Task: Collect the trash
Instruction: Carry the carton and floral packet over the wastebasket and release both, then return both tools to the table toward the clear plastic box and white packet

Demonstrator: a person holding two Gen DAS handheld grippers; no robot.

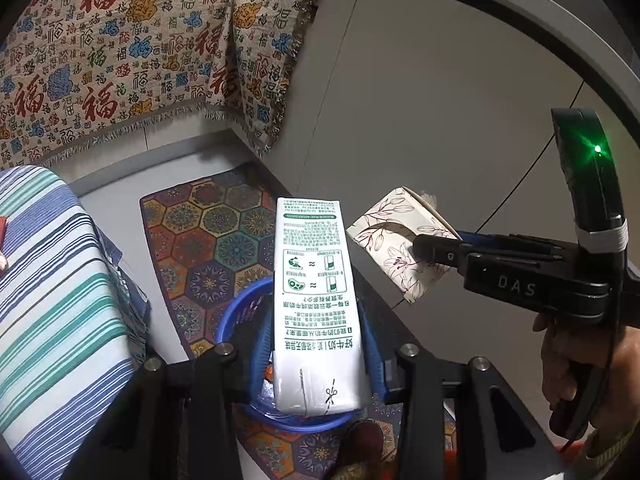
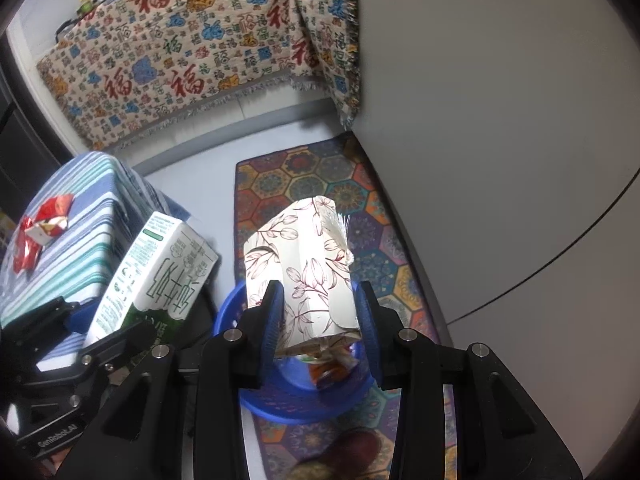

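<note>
My left gripper is shut on a white milk carton with green print, held above a blue bin. The carton also shows in the right wrist view, beside my left gripper. My right gripper is shut on a floral paper box over the blue bin, which holds some wrappers. In the left wrist view the right gripper holds the floral box to the carton's right.
A hexagon-pattern rug lies under the bin. A striped-cloth stool on the left carries red crumpled wrappers. A sofa with a patterned throw stands behind. A grey wall is on the right.
</note>
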